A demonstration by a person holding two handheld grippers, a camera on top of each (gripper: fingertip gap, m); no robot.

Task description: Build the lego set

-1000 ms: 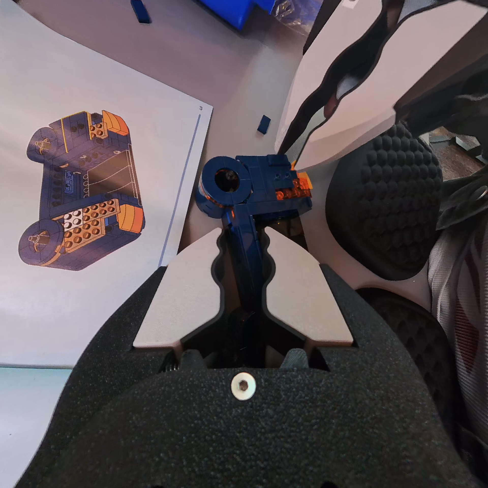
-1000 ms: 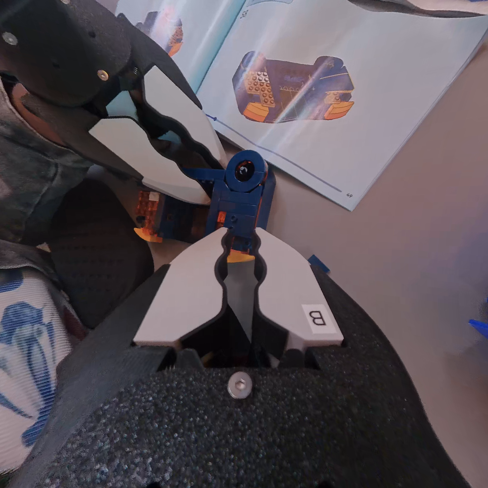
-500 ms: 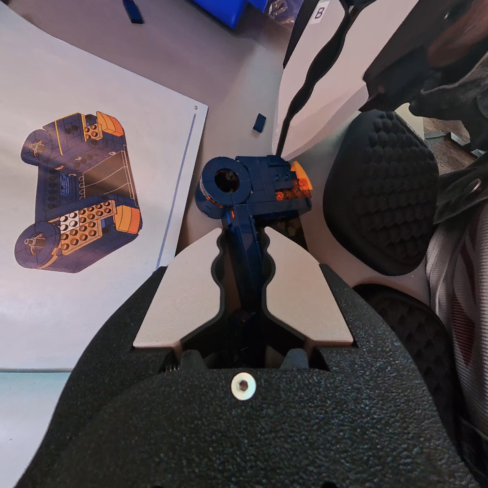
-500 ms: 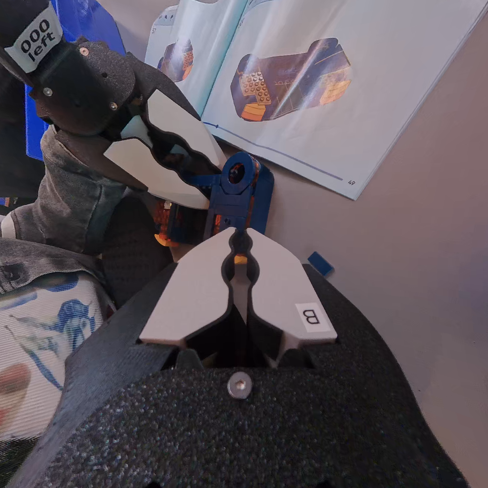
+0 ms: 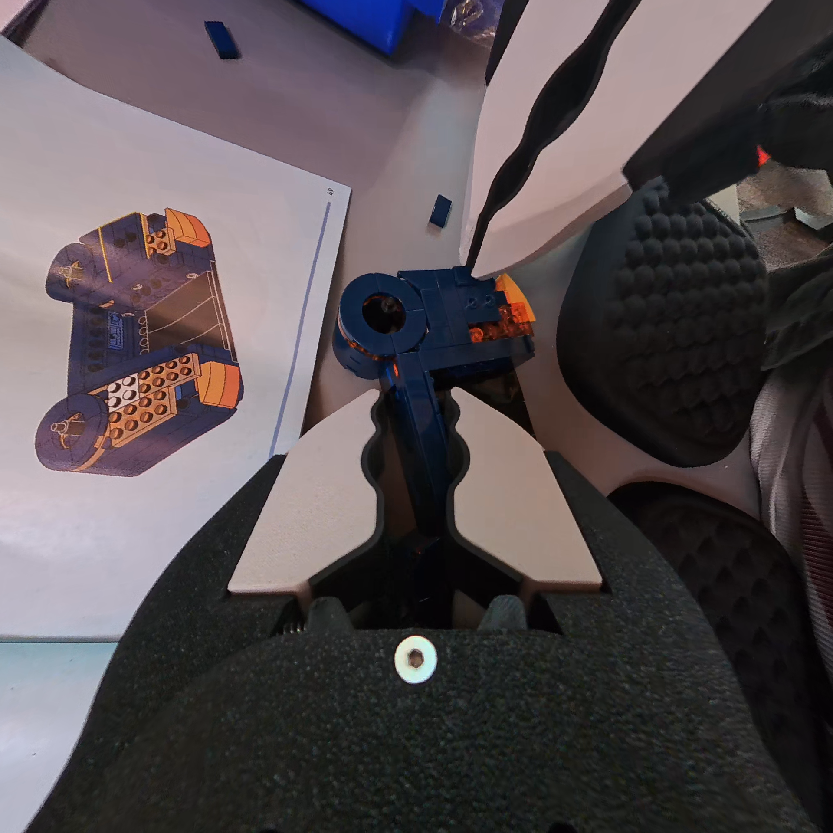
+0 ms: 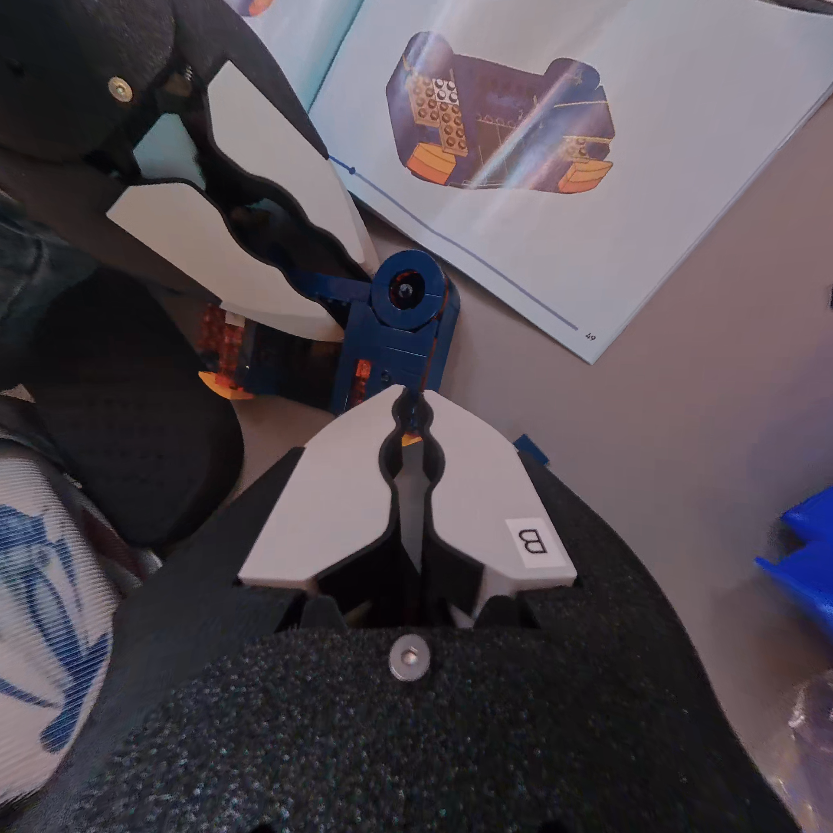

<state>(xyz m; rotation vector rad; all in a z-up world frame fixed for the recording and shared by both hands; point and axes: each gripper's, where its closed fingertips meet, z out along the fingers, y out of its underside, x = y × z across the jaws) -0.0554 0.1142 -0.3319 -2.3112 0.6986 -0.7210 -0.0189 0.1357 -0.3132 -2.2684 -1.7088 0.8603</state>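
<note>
Right hand-held gripper (image 6: 412,399) has narrowed from an open gape a second ago to nearly closed, tips now nipping the near end of the dark-blue lego model (image 6: 396,333) by its orange piece. Left hand-held gripper (image 5: 414,405) stays clamped on the model's blue bar – build held just over the surface (image 6: 631,450) beside the instruction booklet (image 5: 135,180), so I'd say a part is being pressed home.

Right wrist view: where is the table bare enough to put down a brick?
Bare grey table lies between the instruction booklet and the blue bin. Crowded: around the dark blue model, where both tongs meet.
</note>
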